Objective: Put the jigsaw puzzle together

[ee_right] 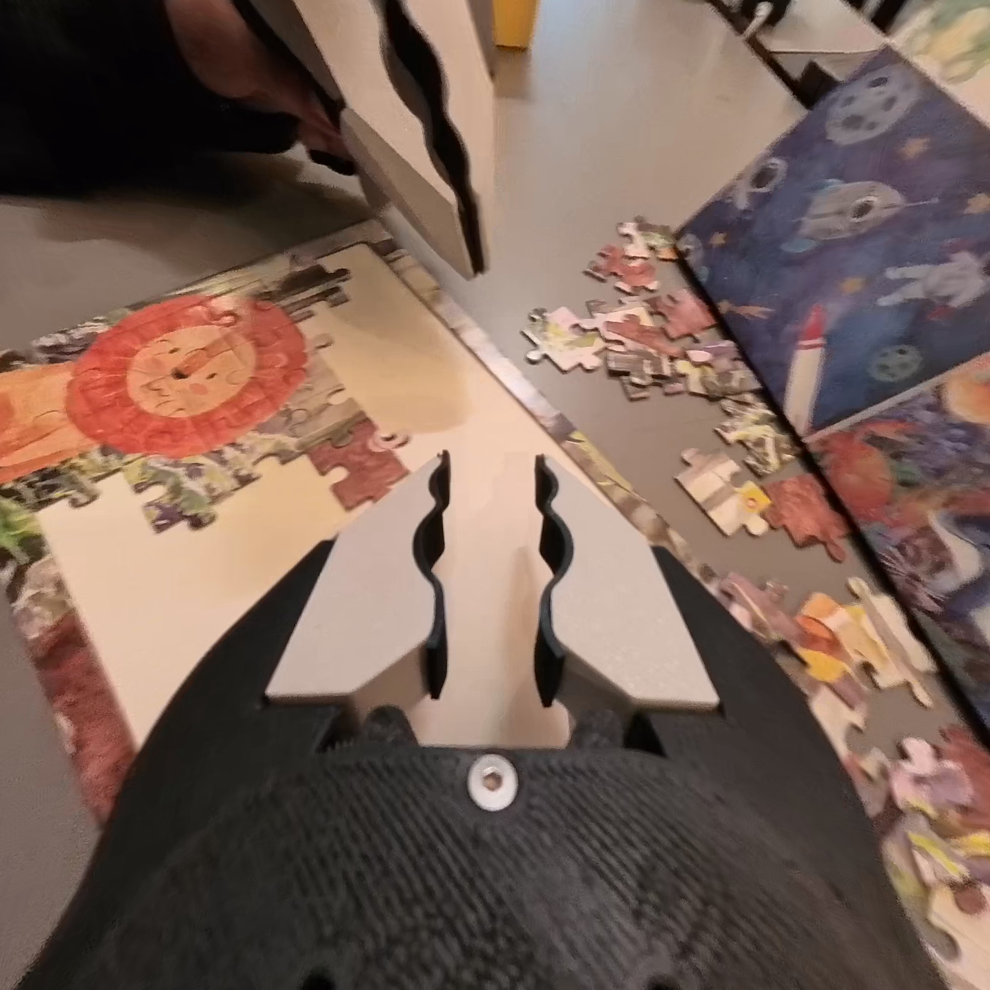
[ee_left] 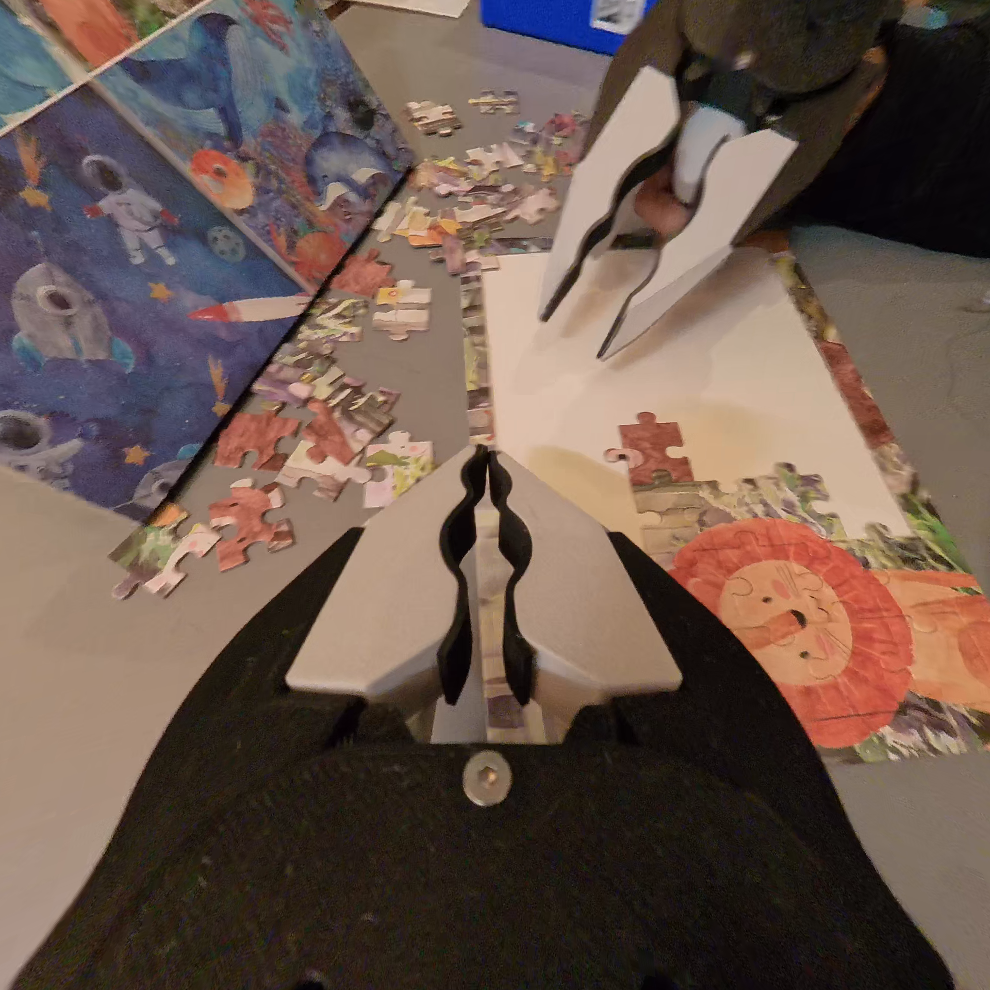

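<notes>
The puzzle tray [ee_left: 696,364] is a white board with a printed border, also in the right wrist view [ee_right: 187,578]. An assembled patch with an orange lion [ee_left: 787,616] [ee_right: 182,375] fills one corner, with a brown piece [ee_left: 656,450] [ee_right: 359,471] at its edge. Loose pieces [ee_left: 321,423] [ee_right: 669,343] lie on the grey table beside the tray. My left gripper [ee_left: 487,455] is shut, with nothing visible between its tips, above the tray's border. My right gripper [ee_right: 492,459] is open and empty over the bare white board, and also shows in the left wrist view [ee_left: 576,335].
Two finished puzzle boards, a space scene [ee_left: 107,294] [ee_right: 857,268] and a sea scene [ee_left: 257,107], lie beyond the loose pieces. A blue box [ee_left: 546,21] stands at the table's far end. A yellow object [ee_right: 511,21] stands at the back in the right wrist view. Some 9 cm of space lies between my two pairs of fingers.
</notes>
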Demonstrator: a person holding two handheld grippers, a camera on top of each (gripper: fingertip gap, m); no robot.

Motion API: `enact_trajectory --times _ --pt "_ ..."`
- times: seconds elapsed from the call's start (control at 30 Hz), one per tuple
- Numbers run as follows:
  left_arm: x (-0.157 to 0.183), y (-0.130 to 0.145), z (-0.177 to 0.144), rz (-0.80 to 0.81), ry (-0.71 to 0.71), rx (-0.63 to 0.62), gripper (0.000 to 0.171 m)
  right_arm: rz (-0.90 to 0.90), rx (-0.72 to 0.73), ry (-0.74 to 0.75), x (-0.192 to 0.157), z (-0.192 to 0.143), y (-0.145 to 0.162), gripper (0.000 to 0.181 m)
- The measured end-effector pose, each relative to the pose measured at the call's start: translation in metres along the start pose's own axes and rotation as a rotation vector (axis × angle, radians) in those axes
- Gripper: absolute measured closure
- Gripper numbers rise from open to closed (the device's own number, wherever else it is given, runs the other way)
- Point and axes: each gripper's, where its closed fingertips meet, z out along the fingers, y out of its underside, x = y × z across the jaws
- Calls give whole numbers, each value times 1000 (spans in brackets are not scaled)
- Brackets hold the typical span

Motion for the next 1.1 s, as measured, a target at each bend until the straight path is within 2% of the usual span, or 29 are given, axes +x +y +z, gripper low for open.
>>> enact_trajectory --times 0.13,0.33,0.53,0.7,1.1 --pt "45 -1 5 79 213 -14 171 -31 -21 -125 -33 8 -2 137" --pt "78 16 13 124 360 -121 171 -48 -91 -181 -58 19 5 127" --pt "83 41 21 145 374 -258 171 -35 -143 -185 -61 24 12 136" --pt "83 40 22 123 381 -255 171 -25 -144 -189 -63 25 11 147" --pt "83 40 23 126 374 -260 171 -37 -143 -192 -63 27 9 148"
